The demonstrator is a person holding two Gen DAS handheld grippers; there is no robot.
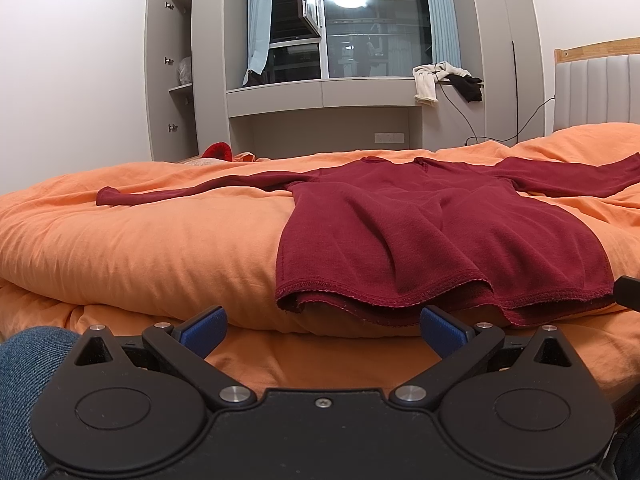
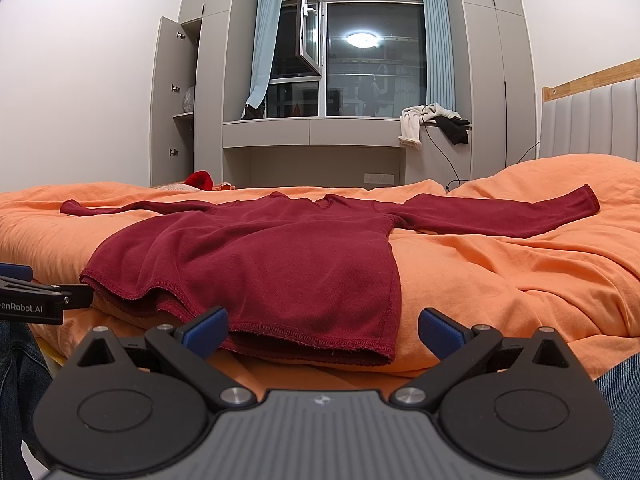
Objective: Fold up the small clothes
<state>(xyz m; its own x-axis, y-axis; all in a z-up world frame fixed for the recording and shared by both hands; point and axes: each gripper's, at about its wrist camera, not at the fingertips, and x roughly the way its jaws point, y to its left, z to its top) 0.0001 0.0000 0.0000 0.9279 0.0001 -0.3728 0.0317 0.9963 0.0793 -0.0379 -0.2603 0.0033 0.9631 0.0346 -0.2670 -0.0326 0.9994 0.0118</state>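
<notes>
A dark red long-sleeved shirt (image 1: 432, 236) lies flat on the orange duvet (image 1: 140, 240), sleeves spread out to both sides, hem toward me. My left gripper (image 1: 322, 330) is open and empty, just short of the hem's left part. My right gripper (image 2: 323, 330) is open and empty, at the hem's right corner, the left pad (image 2: 206, 332) close to the hem. The shirt (image 2: 260, 256) shows whole in the right wrist view on the duvet (image 2: 500, 280). The left gripper's side (image 2: 36, 300) shows at that view's left edge.
A padded headboard (image 2: 592, 120) stands at the right. A window ledge (image 2: 312, 128) with a white garment (image 2: 412, 128) and a dark garment (image 2: 454, 128) runs along the far wall. A red item (image 2: 200, 180) lies past the bed's far edge. My jeans-clad knee (image 1: 28, 364) is at lower left.
</notes>
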